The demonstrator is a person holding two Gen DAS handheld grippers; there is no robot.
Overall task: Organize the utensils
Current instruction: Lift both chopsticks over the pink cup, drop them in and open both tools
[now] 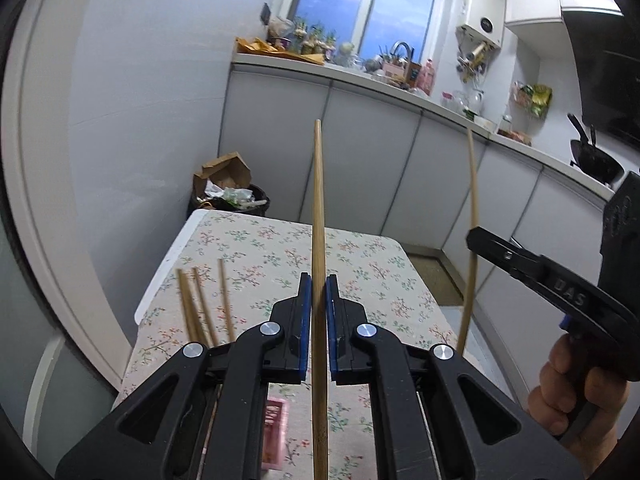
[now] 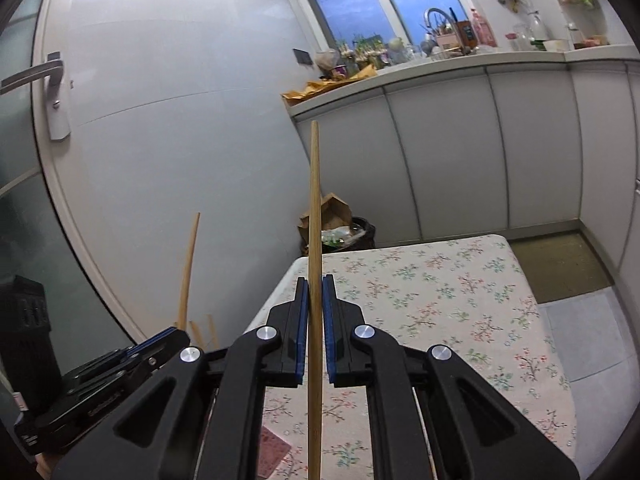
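My left gripper [image 1: 319,284] is shut on a wooden chopstick [image 1: 318,208] that stands upright above the floral-cloth table [image 1: 256,248]. My right gripper [image 2: 315,286] is shut on a second chopstick [image 2: 315,200], also upright. In the left wrist view the right gripper [image 1: 476,238] shows at the right with its chopstick [image 1: 472,184]. In the right wrist view the left gripper [image 2: 172,336] shows at lower left with its chopstick [image 2: 188,268]. Three more chopsticks [image 1: 204,304] stick up at the left, their lower ends hidden behind my left gripper. A pink basket [image 1: 274,424] lies below it.
A full black trash bin [image 1: 232,196] stands beyond the table's far end. White cabinets with a cluttered counter [image 1: 360,76] run along the back and right. A door with a handle [image 2: 48,76] is at the left. A wok [image 1: 596,160] sits at far right.
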